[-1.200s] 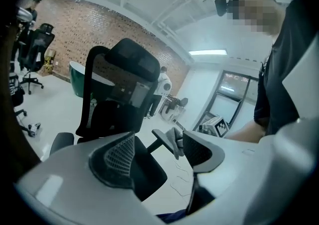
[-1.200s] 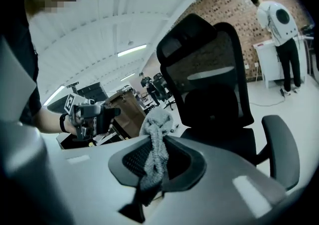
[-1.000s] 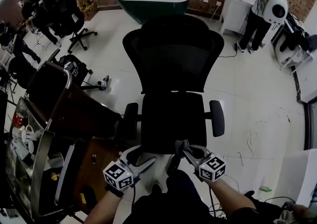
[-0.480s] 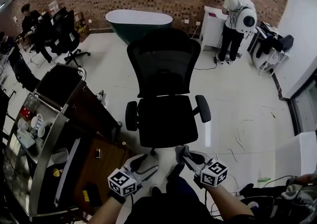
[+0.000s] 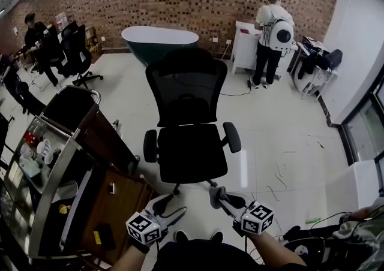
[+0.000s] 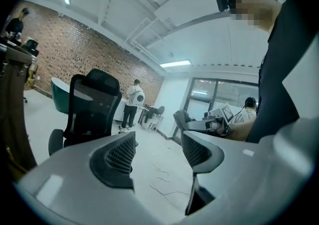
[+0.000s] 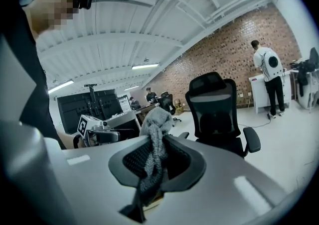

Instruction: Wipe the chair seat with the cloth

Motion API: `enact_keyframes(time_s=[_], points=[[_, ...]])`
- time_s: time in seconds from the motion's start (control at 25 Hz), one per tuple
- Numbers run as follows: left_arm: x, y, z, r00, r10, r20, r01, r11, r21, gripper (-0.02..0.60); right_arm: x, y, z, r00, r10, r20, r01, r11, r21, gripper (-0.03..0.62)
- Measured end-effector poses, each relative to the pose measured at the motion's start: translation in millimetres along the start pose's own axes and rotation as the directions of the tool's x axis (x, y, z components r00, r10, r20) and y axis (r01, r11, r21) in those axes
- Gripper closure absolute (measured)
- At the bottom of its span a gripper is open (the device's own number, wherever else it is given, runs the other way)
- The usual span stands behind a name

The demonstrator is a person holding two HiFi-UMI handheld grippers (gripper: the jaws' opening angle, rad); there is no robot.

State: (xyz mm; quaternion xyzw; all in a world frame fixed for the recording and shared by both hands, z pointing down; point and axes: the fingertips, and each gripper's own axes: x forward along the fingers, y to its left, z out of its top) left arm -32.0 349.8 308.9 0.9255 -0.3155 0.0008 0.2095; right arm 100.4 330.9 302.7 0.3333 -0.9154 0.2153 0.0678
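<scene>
Since a second ago the black office chair [image 5: 187, 114] has slid well away from both grippers in the head view. The chair seat [image 5: 191, 153], which lay just ahead of the jaws then, now stands apart from them across bare floor [image 5: 282, 138].

The right gripper [image 7: 155, 162] is clenched on the grey cloth [image 7: 154, 127]. The cloth is bunched, with a knotted tuft rising past the jaw tips and a strand trailing below. The left gripper [image 6: 157, 152] has its jaws spread with nothing between them, only floor showing through the gap. Both grippers are held low and close to the person's body, and neither touches the chair.

The wipe itself looks not yet begun, so the step in hand is closing in on the seat. To do it well, the right gripper should keep its pinch firm and come down so that the soft tuft meets the seat, not the hard jaw tips. From there, overlapping strokes from the backrest side toward the front edge would cover the surface.

The chair stands on a wheeled base, so it will probably roll or swivel under pressure. The free left gripper could steady it at the near armrest [image 5: 150, 145]. The wooden cart [image 5: 99, 138] stands just beside the chair's left side, so strokes on that side have less room.
</scene>
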Motion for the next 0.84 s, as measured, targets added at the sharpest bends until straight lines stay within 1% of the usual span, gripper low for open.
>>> enact_keyframes(time_s=[0.08,0.2,0.4,0.64,0.84], points=[[7.0,-7.6,3.2,1.0,0.008,0.019,-0.008,1.0,-0.007,0.261,-8.3,-1.5,5.0,1.0,0.009,0.009,-0.009,1.0,-0.008,0.546],[20.4,-21.5,2.0,1.0,0.004,0.018,-0.004,1.0,0.001,0.261,-21.0,-4.6,13.9,0.999,0.025,0.024,-0.024,0.999,-0.025,0.546],[34.5,-43.2,5.7,0.999,0.022,0.036,-0.022,1.0,0.008,0.261,-46.0,-17.3,10.7,0.999,0.044,0.014,-0.043,0.999,-0.031,0.546],[37.0,-49.8,6.3,0.998,0.046,0.046,-0.047,0.998,0.03,0.261,-58.1,-21.9,18.6,0.998,0.061,0.033,-0.06,0.997,-0.045,0.546],[40.9,-52.3,11.8,0.998,0.041,0.053,-0.044,0.998,0.041,0.261,-58.7,-24.5,24.7,0.997,0.064,0.049,-0.06,0.996,-0.068,0.546]])
